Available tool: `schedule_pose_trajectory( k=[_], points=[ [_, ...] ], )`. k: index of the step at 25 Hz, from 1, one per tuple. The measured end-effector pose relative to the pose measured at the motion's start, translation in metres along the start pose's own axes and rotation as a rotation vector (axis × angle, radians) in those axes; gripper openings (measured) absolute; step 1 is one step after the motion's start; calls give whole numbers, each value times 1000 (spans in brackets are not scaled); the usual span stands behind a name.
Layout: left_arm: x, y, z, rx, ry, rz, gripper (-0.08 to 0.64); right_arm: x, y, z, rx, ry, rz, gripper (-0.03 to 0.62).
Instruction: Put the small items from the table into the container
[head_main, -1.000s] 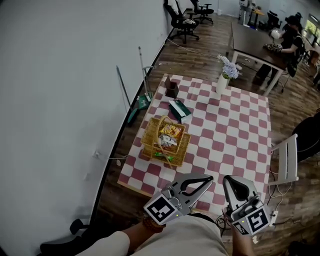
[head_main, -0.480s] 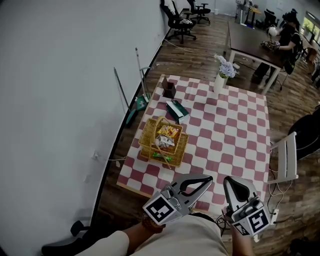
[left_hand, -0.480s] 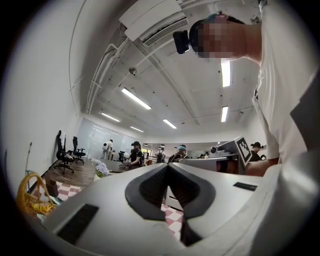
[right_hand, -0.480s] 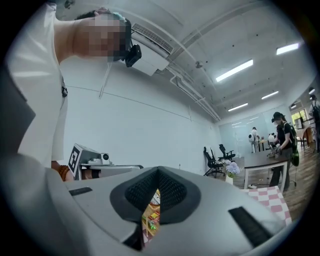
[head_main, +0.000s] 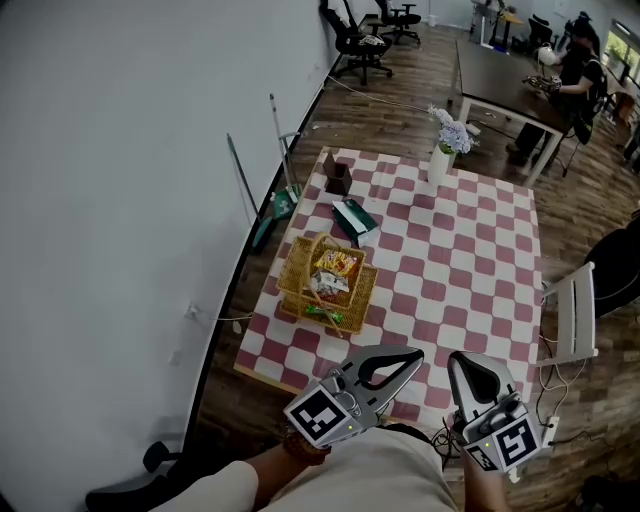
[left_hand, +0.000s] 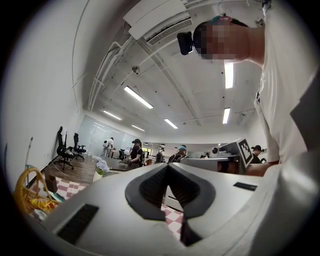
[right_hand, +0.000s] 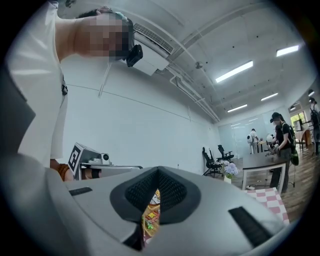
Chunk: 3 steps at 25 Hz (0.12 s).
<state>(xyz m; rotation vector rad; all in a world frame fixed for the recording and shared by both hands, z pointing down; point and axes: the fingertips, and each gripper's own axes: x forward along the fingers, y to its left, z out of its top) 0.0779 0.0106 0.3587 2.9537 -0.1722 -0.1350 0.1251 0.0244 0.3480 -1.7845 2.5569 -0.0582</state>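
The left tongs (head_main: 412, 353) and the right tongs (head_main: 457, 361) are both closed and hold nothing. The basket (head_main: 292, 272) with snack packets (head_main: 338, 265) stands on the table (head_main: 470, 250) ahead of them, to the left.

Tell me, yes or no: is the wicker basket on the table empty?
No, the wicker basket holds several colourful snack packets.

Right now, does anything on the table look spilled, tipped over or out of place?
Nothing stands out. The basket sits upright with packets inside, the vase stands upright, and the green box lies flat beside the basket.
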Motion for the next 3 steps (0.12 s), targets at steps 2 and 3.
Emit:
schedule_pose_trajectory(
  k=[2, 3],
  points=[
    [0, 1, 0, -12, -3, 1, 25, 0, -1, 0, -2, 2, -3, 18],
    [0, 2, 1, -17, -5, 2, 25, 0, -1, 0, -2, 3, -4, 18]
  ],
)
